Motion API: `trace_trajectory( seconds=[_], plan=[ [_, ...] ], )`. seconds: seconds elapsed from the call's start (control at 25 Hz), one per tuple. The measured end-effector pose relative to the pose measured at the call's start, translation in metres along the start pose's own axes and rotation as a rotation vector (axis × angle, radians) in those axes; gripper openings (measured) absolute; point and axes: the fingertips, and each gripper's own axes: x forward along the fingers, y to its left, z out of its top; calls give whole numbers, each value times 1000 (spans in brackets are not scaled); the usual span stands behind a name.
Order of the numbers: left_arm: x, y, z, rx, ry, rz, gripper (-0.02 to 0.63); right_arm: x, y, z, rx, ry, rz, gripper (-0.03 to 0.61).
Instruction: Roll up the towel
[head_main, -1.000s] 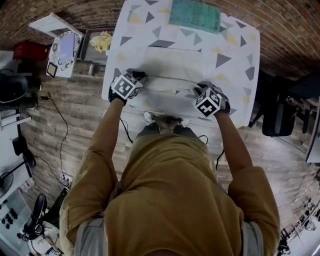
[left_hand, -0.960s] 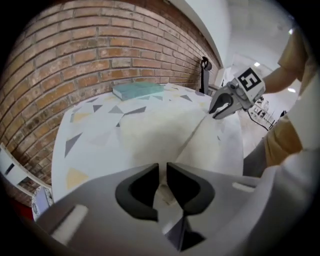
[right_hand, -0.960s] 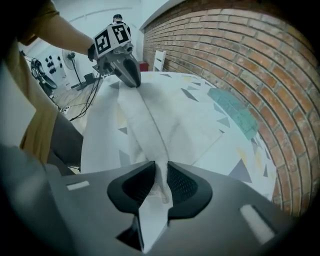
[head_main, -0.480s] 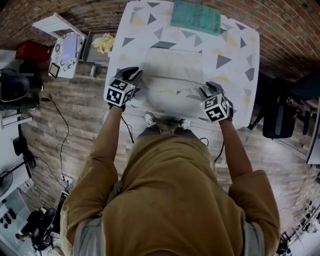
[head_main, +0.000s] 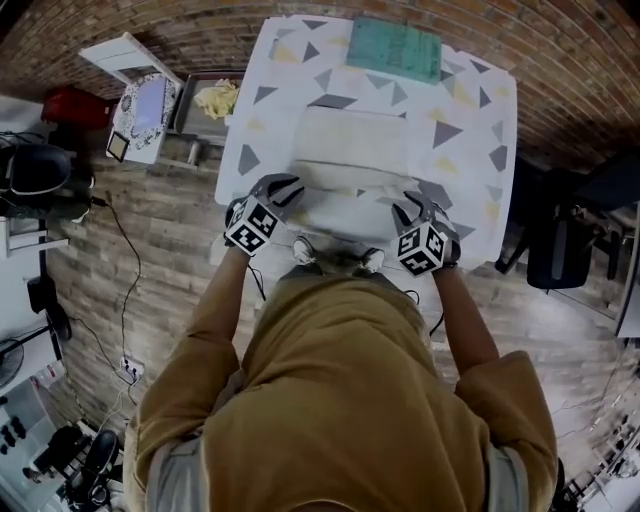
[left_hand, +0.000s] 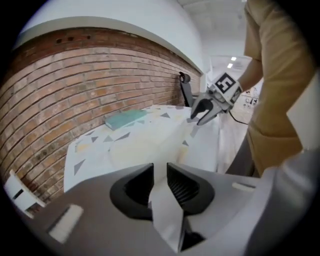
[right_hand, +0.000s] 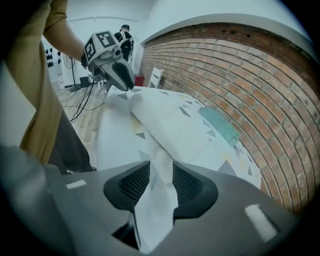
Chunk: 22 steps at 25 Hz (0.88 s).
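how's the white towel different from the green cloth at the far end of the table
The white towel looks larger and pale; the green cloth is smaller and teal. The white towel's near edge is pinched by the left gripper and right gripper and raised; the green cloth lies flat, untouched. Both sit on the patterned table.

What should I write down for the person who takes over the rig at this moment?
Left tool: shut on the near left corner of the towel.
Right tool: shut on its near right corner.
The towel lies on the patterned table, near edge lifted.
Done: both corners gripped.
To do: roll it toward the far edge; no roll shows yet.
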Motion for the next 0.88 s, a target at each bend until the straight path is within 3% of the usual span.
trace_trajectory(
  seconds=[0.2,0.36,0.88],
  plan=[
    [24,-21,-6,105,56,-125,96,19,3,-1,-60,50,40,124],
    [36,-12,-14,150,118,-171,184,27,-2,-4,-115,91,50,124],
    [49,3,-31,232,212,-202,236,33,-6,-12,-179,146,99,121]
  ],
)
